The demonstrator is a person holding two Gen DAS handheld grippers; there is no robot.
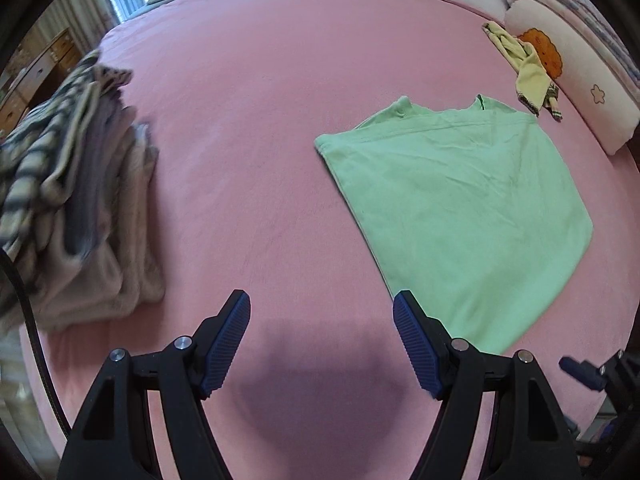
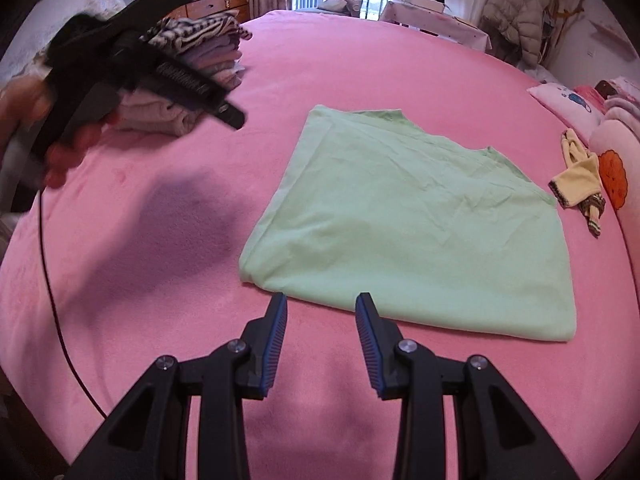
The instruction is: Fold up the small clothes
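A light green shirt [image 1: 460,208] lies on the pink bed, partly folded, its neckline toward the pillows. In the right wrist view the green shirt [image 2: 408,228] fills the middle. My left gripper [image 1: 322,308] hovers open over bare pink sheet, its right fingertip near the shirt's lower left edge, nothing between the jaws. My right gripper [image 2: 322,304] stands open just short of the shirt's near edge, holding nothing. The left gripper [image 2: 132,68] also shows blurred at the upper left, in a person's hand [image 2: 60,148].
A stack of folded clothes [image 1: 76,208] with a striped piece on top sits at the left; the same stack [image 2: 200,56] is behind the left gripper. A small yellow garment [image 1: 524,68] lies by the pillows [image 1: 576,88]. A black cable [image 2: 60,320] trails across the sheet.
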